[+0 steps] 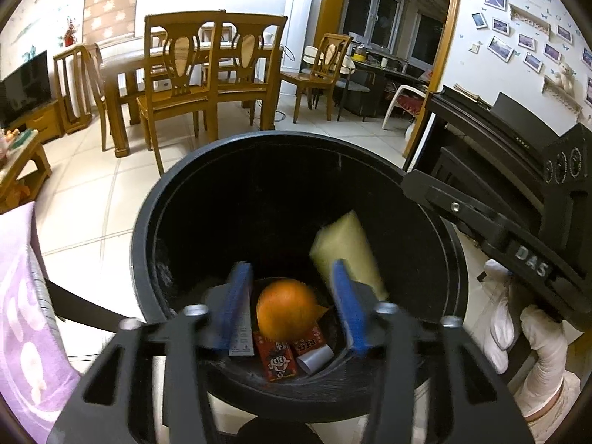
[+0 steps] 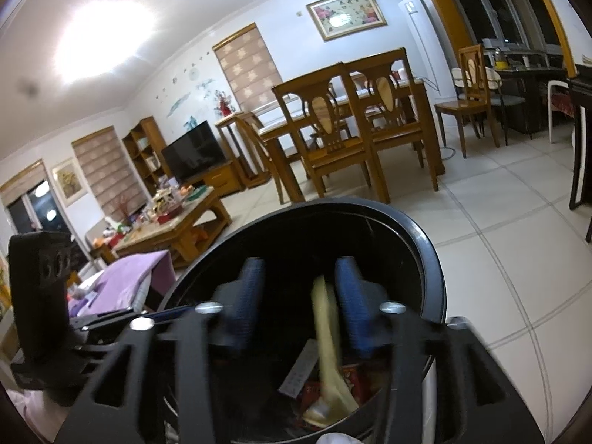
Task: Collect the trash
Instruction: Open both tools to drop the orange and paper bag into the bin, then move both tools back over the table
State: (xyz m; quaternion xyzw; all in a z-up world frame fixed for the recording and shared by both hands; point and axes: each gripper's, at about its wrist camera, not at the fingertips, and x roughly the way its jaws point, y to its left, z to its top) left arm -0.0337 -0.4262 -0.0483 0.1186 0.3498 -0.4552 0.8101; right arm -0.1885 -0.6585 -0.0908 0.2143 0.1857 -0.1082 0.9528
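Note:
A round black trash bin (image 1: 148,229) fills the left wrist view. At its bottom lie an orange (image 1: 285,309), red snack packets (image 1: 277,360), a white paper roll (image 1: 314,358) and a grey-white box (image 1: 242,336). A yellow sponge (image 1: 344,248) leans on the inner right wall. My left gripper (image 1: 292,314) hangs open over the bin, its blue pads apart either side of the orange, not touching it. In the right wrist view the right gripper (image 2: 301,303) is open above the bin (image 2: 425,244). The blurred yellow sponge (image 2: 327,336) is between its pads, close to the right one.
The right gripper's black body (image 1: 518,248) and a white-gloved hand (image 1: 532,336) reach in from the right. Wooden dining chairs (image 1: 185,85) and a table stand behind on the tiled floor (image 2: 499,222). A purple cloth (image 1: 26,296) lies left, a dark piano (image 1: 499,137) right.

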